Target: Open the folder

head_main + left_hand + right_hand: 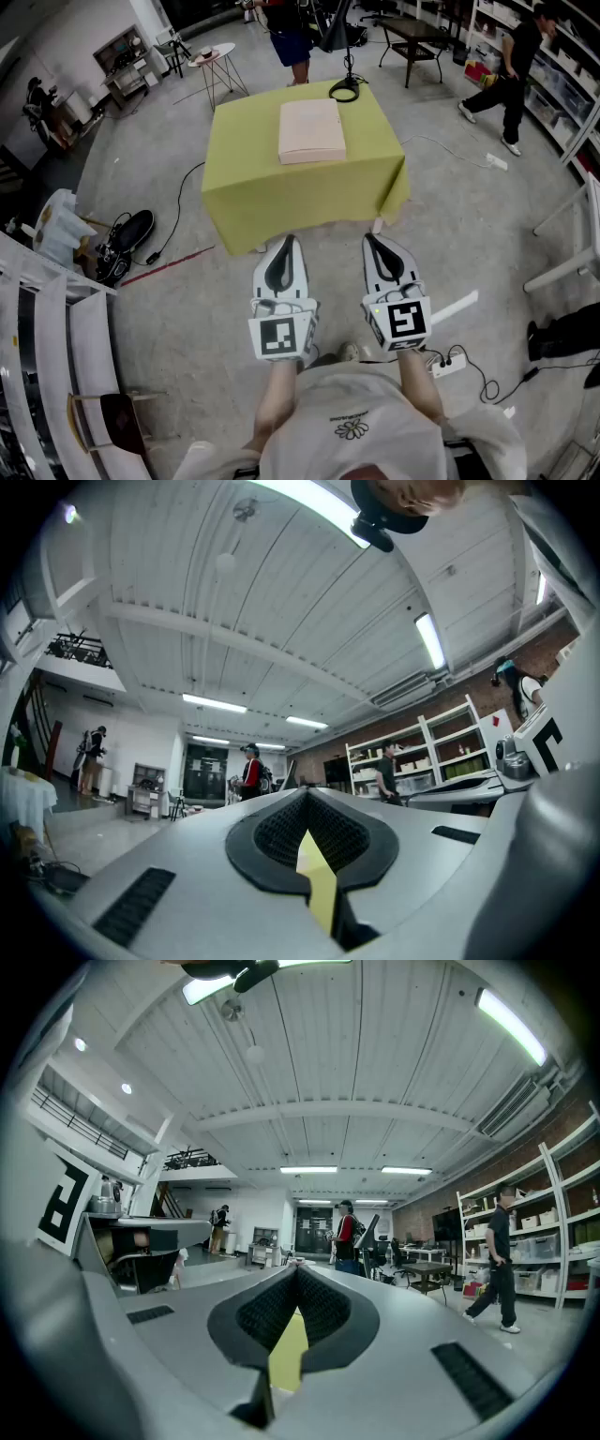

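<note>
A closed pale beige folder (pixel 311 130) lies flat on a small table draped in a yellow-green cloth (pixel 281 202), seen in the head view. Both grippers are held close to the person's body, short of the table's near edge, and point toward it. My left gripper (pixel 289 241) is shut with nothing between its jaws. My right gripper (pixel 372 239) is beside it, also shut and empty. In the left gripper view, the left gripper (pixel 307 795) shows closed tips with a sliver of yellow cloth behind them. The right gripper (pixel 296 1270) looks the same in its own view.
A black cable loop (pixel 344 90) rests on the table's far edge. One person (pixel 291 42) stands behind the table; another (pixel 511 80) walks at the right by shelves. A power strip (pixel 448 364) and cords lie on the floor at right, bags (pixel 127 244) at left.
</note>
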{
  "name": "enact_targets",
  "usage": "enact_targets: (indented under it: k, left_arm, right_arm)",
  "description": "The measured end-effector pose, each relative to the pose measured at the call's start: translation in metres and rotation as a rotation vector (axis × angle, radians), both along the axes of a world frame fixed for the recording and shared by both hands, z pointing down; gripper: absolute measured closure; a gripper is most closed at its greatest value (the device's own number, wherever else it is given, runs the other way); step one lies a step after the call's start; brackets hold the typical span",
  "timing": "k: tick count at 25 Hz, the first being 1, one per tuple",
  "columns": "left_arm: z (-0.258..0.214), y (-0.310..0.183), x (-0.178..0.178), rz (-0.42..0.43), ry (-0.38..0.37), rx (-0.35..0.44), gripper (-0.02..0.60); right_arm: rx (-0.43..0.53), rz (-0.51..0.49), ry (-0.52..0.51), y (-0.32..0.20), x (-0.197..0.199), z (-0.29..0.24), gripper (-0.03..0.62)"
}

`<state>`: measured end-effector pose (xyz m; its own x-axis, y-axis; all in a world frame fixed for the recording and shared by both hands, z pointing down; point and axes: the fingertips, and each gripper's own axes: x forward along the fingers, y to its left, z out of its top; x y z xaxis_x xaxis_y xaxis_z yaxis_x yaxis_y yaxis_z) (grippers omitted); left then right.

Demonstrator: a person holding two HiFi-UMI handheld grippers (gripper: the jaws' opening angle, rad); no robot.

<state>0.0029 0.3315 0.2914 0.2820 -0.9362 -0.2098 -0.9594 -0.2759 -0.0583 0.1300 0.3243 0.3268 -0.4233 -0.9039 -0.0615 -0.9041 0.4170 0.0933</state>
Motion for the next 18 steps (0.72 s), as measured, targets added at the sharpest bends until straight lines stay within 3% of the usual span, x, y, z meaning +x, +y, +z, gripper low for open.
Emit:
enact_targets:
  k: [7, 14, 18]
  left_arm:
    - [0.001, -0.007, 0.0, 0.014, -0.064, 0.003, 0.566]
    - [0.002, -0.009, 0.002, 0.026, -0.031, -0.01, 0.566]
    - [0.005, -0.008, -0.004, 0.013, 0.003, -0.021, 0.566]
  right_arm:
    - [0.021, -0.019, 0.004, -0.003, 0.0, -0.005, 0.582]
    - [0.0, -0.038, -0.117, -0.004, 0.01, -0.003, 0.582]
    - [-0.01, -0.06, -0.119, -0.007, 0.008, 0.003, 0.582]
